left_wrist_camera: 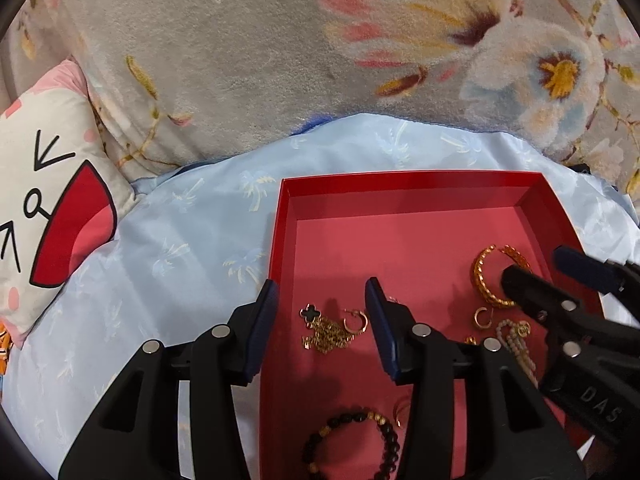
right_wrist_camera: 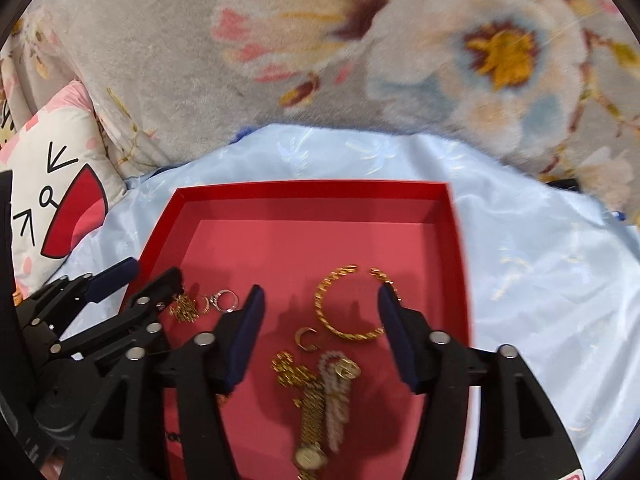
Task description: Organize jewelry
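- Left claw (left_wrist_camera: 322,320): jaws wide apart, holding nothing, straddling the red box's (left_wrist_camera: 400,178) left wall.
- Right claw (right_wrist_camera: 320,332): jaws wide, holding nothing, over the gold bangle (right_wrist_camera: 344,306) inside the box.
- Gold watch (right_wrist_camera: 310,428), pearl strand (right_wrist_camera: 338,396) beside it.

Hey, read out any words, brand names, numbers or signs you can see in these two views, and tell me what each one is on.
"DAS": pale letters on the black body of the right gripper, seen from the left wrist view.
Unreadable: a few pale letters on the red tray floor near the bottom of the right wrist view, cut off by the gripper.
The gold watch dial is too blurred to read.
The pillow carries only a drawn cartoon face, no words.
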`<state>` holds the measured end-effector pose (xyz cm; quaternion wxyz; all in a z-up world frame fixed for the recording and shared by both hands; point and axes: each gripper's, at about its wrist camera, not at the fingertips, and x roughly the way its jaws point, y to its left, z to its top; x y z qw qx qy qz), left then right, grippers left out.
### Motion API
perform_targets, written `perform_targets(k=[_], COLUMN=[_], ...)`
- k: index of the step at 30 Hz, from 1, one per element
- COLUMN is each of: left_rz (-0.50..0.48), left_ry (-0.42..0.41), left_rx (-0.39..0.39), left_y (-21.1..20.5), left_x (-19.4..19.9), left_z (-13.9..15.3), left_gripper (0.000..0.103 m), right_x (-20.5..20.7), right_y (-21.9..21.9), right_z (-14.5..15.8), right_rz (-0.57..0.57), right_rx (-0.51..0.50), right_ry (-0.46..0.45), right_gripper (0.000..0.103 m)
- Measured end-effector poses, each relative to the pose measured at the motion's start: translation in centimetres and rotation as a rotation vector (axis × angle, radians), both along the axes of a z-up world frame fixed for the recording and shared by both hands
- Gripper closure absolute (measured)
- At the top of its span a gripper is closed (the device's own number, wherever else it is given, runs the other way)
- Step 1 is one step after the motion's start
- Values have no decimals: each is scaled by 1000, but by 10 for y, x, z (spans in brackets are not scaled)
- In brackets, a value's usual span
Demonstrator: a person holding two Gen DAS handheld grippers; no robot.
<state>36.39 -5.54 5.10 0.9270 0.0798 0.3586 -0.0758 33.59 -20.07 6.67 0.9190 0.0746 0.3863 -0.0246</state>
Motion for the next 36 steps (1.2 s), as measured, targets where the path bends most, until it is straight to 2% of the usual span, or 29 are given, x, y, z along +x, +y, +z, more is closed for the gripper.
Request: perform_targets(k=[3, 8, 12, 16, 20, 25, 36], left_rz=[3, -4, -1, 27, 51, 41, 19], left_ry=[-73, -131, -104, -78, -81, -36, -47], left_rx=[25, 34, -18, -33, -30, -87, -33], left_y=[1, 5, 11, 14, 19, 33, 30], left_x=[-26, -68, -92, -107, -121, -135, -152], left_z=[8, 18, 14, 8, 6, 5, -2], left_gripper=[39, 33, 29, 28, 11, 10, 9], right_x=[-21, -64, -96, -119, -133, -151, -167], right_y=[-6, -8, -1, 10, 15, 18, 26], right_z=[5, 8, 6, 5, 2, 1, -6], right_rz=[-26, -51, -58, -59, -54, -64, -87], right_rx=[-8, -13, -37, -62, -30, -37, -94], right_ry=[-16, -57, -74, -83, -69, -65, -77], right_gripper=[38, 33, 33, 25, 23, 18, 17])
